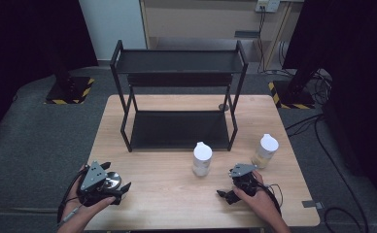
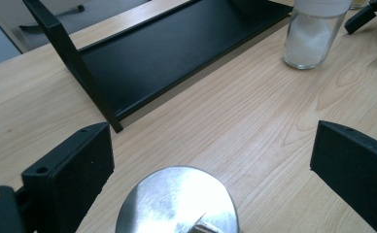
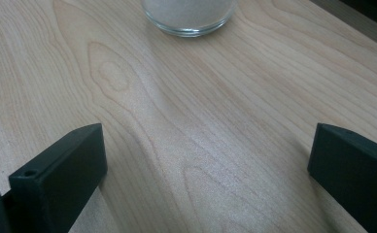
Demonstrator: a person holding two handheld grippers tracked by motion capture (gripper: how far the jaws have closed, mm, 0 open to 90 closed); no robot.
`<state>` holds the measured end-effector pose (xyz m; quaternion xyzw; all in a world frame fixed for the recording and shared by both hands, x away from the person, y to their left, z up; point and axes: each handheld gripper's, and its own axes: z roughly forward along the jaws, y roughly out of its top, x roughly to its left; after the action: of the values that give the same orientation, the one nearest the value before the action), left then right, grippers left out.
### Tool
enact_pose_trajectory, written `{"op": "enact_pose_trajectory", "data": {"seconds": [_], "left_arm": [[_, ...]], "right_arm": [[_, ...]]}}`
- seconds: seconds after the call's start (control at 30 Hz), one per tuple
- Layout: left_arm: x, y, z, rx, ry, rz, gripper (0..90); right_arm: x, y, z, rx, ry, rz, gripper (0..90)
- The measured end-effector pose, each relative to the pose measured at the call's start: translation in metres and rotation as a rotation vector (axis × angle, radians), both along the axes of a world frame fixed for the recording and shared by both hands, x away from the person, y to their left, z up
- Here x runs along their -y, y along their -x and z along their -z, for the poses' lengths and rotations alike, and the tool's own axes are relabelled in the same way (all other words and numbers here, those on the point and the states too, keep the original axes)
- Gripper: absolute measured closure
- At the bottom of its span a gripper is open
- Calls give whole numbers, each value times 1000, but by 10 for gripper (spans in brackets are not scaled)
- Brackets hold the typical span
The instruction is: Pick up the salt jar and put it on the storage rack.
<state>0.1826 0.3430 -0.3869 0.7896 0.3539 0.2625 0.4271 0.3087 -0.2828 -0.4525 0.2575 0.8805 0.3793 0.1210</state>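
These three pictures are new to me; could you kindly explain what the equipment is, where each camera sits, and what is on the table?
No robot here: a person holds a hand-held two-jaw tool in each hand. The high view looks down on the wooden table from above the person's side. The left gripper shows at its left, the right gripper at its right. The other two pictures come from a camera riding on each gripper, looking along its black jaws.

On the table stand a black two-tier shelf rack, a jar with a white cap in front of it, and a second jar farther right. A round shiny metal object lies between the left gripper's jaws, which stand apart without touching it. Both grippers are open and hold nothing. The right gripper view looks at the foot of a jar; which one, I cannot tell.
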Motion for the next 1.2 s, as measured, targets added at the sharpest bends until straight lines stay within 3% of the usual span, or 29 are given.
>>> {"op": "enact_pose_trajectory", "data": {"seconds": [0.53, 1.2], "left_arm": [[-11, -6, 16, -26, -4, 9, 11], [-16, -10, 25, -49, -12, 17, 12]], "right_arm": [[0, 0, 0, 0, 0, 0, 10], [0, 0, 0, 0, 0, 0, 10]]}}
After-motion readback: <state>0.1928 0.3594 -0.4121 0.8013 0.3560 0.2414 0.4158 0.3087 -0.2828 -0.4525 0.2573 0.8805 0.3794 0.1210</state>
